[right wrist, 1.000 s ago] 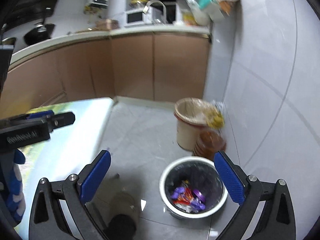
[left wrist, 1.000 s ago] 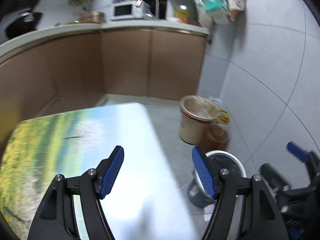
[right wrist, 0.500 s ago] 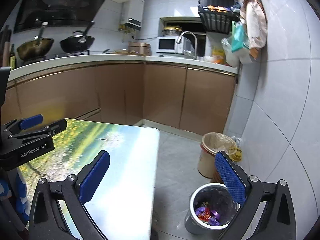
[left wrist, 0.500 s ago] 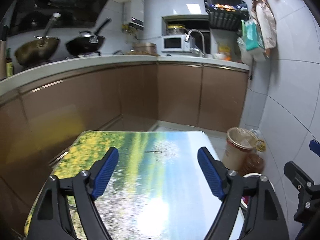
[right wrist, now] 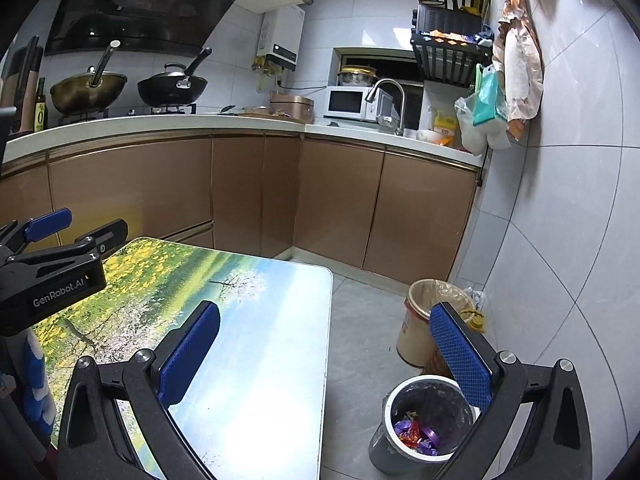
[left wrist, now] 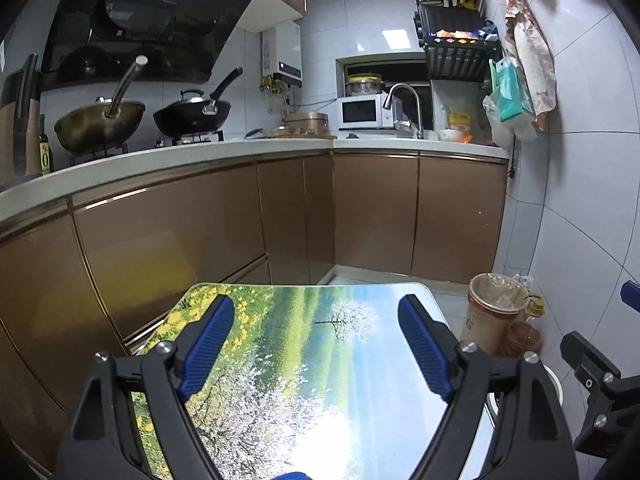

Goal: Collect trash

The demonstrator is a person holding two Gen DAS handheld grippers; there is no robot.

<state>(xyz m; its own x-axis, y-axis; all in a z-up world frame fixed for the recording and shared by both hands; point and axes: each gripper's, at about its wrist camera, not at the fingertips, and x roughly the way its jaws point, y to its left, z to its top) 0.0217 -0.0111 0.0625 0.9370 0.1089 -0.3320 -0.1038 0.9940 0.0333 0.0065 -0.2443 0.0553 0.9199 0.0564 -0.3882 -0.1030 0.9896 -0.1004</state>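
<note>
A grey trash bin [right wrist: 424,424] with a white rim and black liner stands on the floor right of the table; colourful wrappers [right wrist: 414,436] lie inside it. Only its rim [left wrist: 554,380] shows in the left wrist view. My left gripper [left wrist: 316,344] is open and empty above the table [left wrist: 320,400], which has a landscape picture on top. My right gripper [right wrist: 324,352] is open and empty, spanning the table's right edge [right wrist: 326,360] and the bin. The left gripper's body [right wrist: 52,264] shows at the left of the right wrist view.
A tan lined bucket [right wrist: 424,320] and bottles stand against the tiled wall behind the bin. Brown kitchen cabinets [left wrist: 360,208] with a white counter run behind the table. Woks, a microwave [left wrist: 362,112] and a faucet sit on the counter. Grey floor [right wrist: 360,328] lies between table and bin.
Both grippers have tilted up from looking down at the floor and bin toward the cabinets and counter. The bin has slid to the lower right of both views. Both stay open.
</note>
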